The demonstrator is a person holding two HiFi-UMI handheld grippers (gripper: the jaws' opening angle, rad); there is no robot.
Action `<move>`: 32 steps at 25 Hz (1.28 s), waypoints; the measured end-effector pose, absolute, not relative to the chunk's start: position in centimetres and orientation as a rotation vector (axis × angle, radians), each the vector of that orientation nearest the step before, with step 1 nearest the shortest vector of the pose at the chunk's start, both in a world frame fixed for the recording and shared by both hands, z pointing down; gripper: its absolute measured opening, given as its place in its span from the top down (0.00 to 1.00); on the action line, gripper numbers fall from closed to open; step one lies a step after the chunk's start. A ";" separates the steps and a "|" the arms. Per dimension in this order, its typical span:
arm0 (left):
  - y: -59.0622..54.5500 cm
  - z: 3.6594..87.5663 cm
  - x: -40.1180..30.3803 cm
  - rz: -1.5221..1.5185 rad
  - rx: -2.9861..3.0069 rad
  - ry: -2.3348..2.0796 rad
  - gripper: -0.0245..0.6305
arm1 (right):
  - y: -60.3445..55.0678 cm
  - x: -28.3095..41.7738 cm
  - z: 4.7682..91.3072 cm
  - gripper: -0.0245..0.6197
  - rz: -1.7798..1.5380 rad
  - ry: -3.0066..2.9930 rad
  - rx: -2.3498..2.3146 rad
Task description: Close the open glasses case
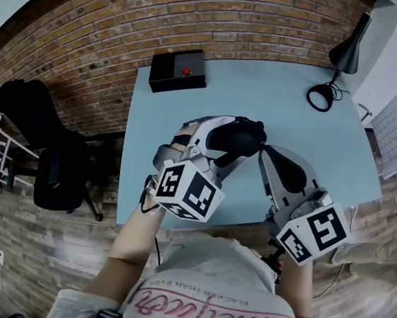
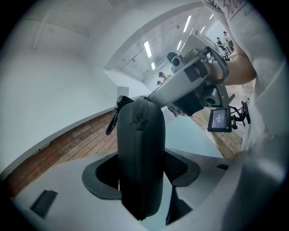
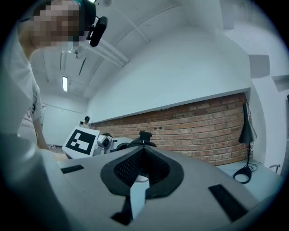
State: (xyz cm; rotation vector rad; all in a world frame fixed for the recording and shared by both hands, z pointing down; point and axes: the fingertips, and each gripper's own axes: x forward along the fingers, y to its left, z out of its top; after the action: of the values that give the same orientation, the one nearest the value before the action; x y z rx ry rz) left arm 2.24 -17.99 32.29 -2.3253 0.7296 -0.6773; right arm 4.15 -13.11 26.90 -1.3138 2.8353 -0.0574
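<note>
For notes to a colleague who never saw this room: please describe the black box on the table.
Find the brick wall and the light blue table before it. The box sits on the table's far left corner, nearest the wall. It is flat and black with a red dot on top, unlike the lamp at the far right.

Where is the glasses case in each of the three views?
Head view: glasses case near the centre, held up between both tools.
Left gripper view: centre, upright between the jaws.
Right gripper view: only a small dark end, apparently the case, just past the closed jaws.
Shared landmark: brick wall.
</note>
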 end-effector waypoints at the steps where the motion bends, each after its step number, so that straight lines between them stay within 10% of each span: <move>1: -18.1 32.5 2.3 -0.699 -2.315 0.736 0.56 | -13.0 3.7 27.1 0.93 -0.025 2.866 -1.317; 32: -15.0 30.0 4.2 -0.463 -2.371 0.596 0.58 | -12.5 5.6 26.6 0.93 -0.051 2.918 -1.298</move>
State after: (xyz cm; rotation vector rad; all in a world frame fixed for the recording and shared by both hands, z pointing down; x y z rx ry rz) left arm 4.15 -15.03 29.95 -2.3707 0.5965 -0.4627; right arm 5.55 -12.47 26.64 -1.2978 2.9176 -0.0507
